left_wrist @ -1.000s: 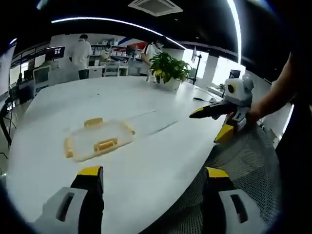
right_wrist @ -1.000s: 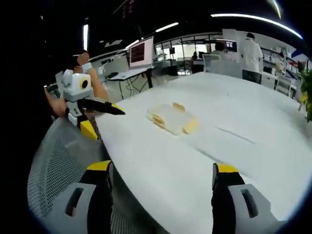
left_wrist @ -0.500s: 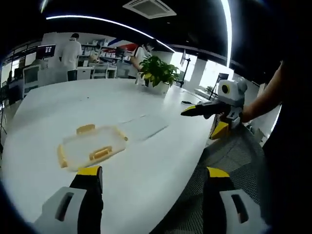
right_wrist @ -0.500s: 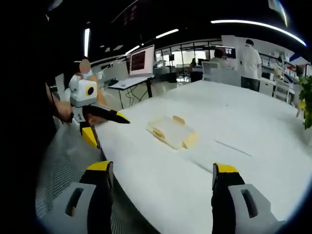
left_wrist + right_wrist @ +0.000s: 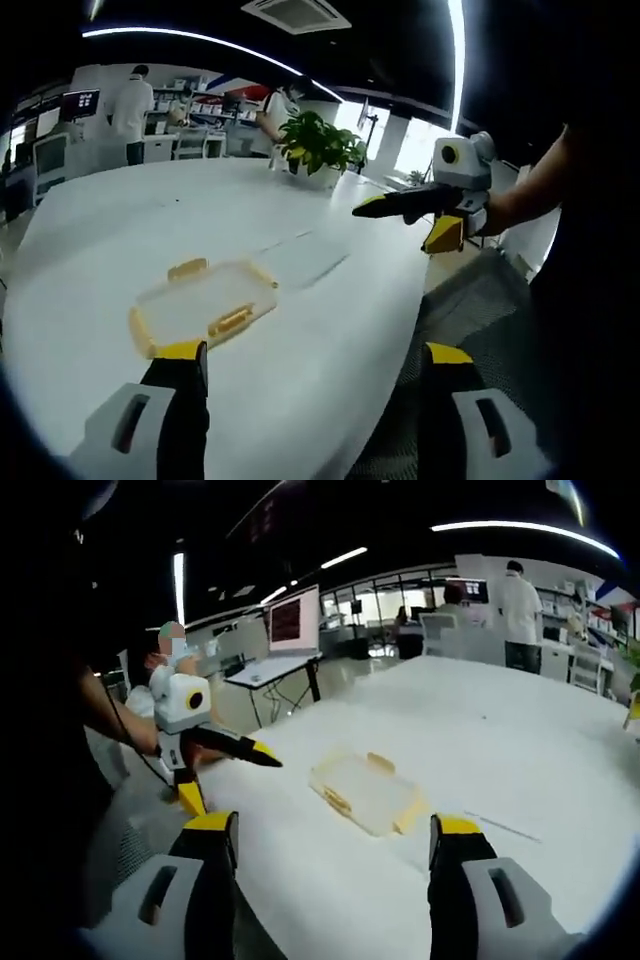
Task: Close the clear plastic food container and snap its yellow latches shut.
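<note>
A flat clear plastic container [image 5: 205,305] with yellow latches sticking out at its sides lies on the white table [image 5: 330,300]. It sits just ahead of my left gripper [image 5: 316,352], whose jaws stand wide open with nothing between them. In the right gripper view the same container [image 5: 365,791] lies ahead of my right gripper [image 5: 332,824], also open and not touching it. The right gripper [image 5: 405,215] hangs above the table's edge, held by a hand. The left gripper [image 5: 225,765] hovers at the table's near edge.
A potted plant [image 5: 320,148] stands at the table's far side. A mesh chair [image 5: 480,300] is by the near edge. Desks with a monitor [image 5: 290,618] and standing people [image 5: 520,600] fill the room behind.
Both grippers have come in closer to the container, which now sits larger and nearer the jaws in both views. The container itself has not moved. Both grippers stay open.
</note>
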The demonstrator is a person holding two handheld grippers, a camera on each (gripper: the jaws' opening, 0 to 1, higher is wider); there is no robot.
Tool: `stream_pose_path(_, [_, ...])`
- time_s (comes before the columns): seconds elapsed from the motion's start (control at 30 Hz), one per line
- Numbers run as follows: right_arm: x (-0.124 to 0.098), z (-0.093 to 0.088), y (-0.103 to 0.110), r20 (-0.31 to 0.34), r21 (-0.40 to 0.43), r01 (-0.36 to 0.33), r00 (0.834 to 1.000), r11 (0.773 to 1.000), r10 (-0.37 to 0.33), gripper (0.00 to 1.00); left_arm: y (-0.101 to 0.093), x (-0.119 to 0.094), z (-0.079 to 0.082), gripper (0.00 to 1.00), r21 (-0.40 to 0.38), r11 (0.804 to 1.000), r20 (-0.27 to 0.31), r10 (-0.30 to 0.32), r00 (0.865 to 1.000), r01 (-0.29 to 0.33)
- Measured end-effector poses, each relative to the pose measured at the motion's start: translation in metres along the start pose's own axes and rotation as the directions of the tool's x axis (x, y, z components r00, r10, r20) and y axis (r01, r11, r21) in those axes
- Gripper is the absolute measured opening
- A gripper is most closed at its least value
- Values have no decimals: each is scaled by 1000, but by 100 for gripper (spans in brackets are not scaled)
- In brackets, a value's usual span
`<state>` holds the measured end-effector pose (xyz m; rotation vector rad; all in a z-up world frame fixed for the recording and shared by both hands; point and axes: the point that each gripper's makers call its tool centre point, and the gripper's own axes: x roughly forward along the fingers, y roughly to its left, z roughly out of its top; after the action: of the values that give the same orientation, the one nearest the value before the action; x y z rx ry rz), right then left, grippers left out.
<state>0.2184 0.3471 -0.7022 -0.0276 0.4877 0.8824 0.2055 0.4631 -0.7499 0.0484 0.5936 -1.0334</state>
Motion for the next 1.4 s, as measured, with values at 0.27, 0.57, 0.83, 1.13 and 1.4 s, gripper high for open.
stream_pose_path(0.27, [23, -14, -16, -127, -74, -51, 991, 996, 42, 77, 32, -1, -5, 85, 13, 1000, -66, 4, 998, -3])
stream_pose_path(0.57, [33, -19, -32, -191, -116, -70, 981, 991, 47, 78, 55, 3, -2, 85, 75, 997, -100, -10, 995, 17])
stream_pose_path(0.83, [45, -23, -42, -242, -158, -91, 969, 983, 51, 76, 76, 7, -2, 81, 82, 996, -150, -3, 989, 16])
stream_pose_path(1.13, [66, -24, -52, -297, -203, -138, 952, 969, 73, 73, 97, 14, -4, 80, 147, 989, -236, 4, 972, 32])
stream_pose_path(1.4, [76, -20, -66, -363, -236, -165, 929, 958, 71, 69, 117, 19, -11, 84, 209, 976, -321, 14, 947, 57])
